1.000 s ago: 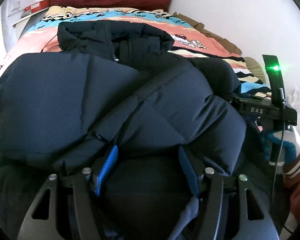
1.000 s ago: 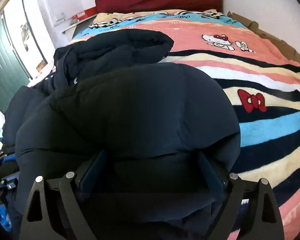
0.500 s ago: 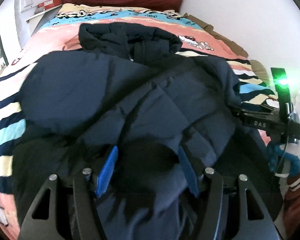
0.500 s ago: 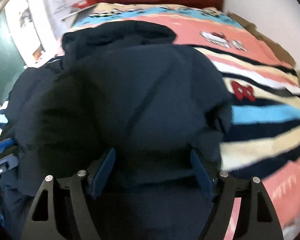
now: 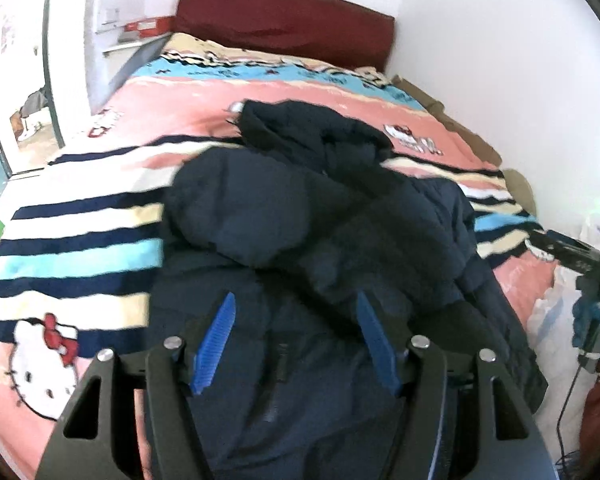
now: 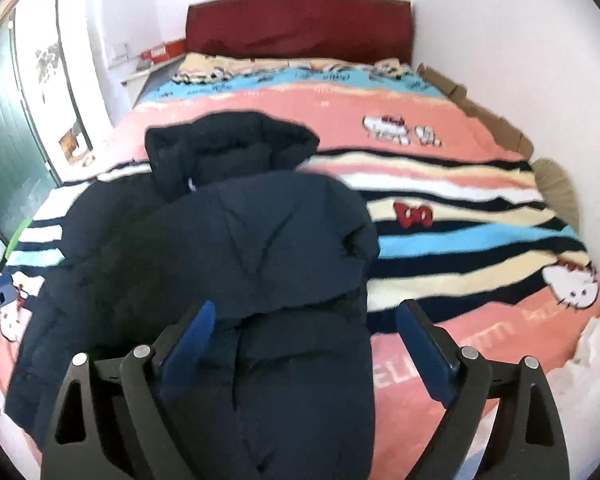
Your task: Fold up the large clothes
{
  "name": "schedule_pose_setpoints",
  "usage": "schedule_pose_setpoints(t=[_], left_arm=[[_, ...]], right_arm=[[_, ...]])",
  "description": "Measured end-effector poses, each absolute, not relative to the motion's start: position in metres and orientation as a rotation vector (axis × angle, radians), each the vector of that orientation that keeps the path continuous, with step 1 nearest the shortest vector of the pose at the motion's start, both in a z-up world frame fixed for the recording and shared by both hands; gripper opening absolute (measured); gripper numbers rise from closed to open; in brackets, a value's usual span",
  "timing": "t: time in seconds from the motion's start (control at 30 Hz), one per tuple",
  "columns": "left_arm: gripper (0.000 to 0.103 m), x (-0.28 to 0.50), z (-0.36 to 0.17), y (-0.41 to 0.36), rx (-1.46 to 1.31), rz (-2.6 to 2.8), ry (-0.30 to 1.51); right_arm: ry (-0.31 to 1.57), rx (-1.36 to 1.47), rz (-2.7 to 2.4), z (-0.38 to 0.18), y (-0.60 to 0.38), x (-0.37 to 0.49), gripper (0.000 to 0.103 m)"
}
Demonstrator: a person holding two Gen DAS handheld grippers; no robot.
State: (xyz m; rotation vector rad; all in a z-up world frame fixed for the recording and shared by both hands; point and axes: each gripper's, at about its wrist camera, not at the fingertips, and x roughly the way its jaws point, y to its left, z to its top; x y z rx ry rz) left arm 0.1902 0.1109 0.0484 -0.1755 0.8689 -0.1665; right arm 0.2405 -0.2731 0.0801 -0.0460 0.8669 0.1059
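Observation:
A large navy puffer jacket lies on the bed, both sleeves folded across its front, hood toward the headboard. It also shows in the right wrist view, with its hood at the far end. My left gripper is open and empty above the jacket's lower part. My right gripper is open and empty above the jacket's lower right edge. The right gripper's body shows at the right edge of the left wrist view.
The bed carries a striped pink, blue and cream cartoon-cat blanket. A dark red headboard stands at the far end. White walls run along the right side. A doorway opens at the left. Cardboard lines the bed's right edge.
Both grippers have pulled back and up from the jacket, letting the folded sleeves rest. Much more of the bed shows now.

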Motion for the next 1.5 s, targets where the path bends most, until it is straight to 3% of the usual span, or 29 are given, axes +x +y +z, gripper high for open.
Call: schedule_pose_setpoints(t=[0.13,0.4,0.6,1.07,1.5], left_arm=[[0.064,0.215,0.066,0.141,-0.196,-0.142,0.852],[0.064,0.34,0.089,0.179,-0.278,-0.119,0.894],[0.064,0.452,0.077,0.196,-0.366,-0.134,0.929],[0.064,0.671,-0.025,0.191,-0.444,-0.224,1.0],[0.064,0.723,-0.129,0.193,-0.68,-0.439,1.132]], right_arm=[[0.823,-0.022,0.121,0.108,-0.276,0.259,0.102],[0.817,0.029,0.143,0.119,-0.288,0.364,0.102],[0.844,0.053,0.165,0.101,-0.285,0.473,0.102],[0.933,0.131,0.223,-0.018,-0.259,0.685,0.102],[1.111,0.155,0.469,-0.111,-0.224,0.747,0.103]])
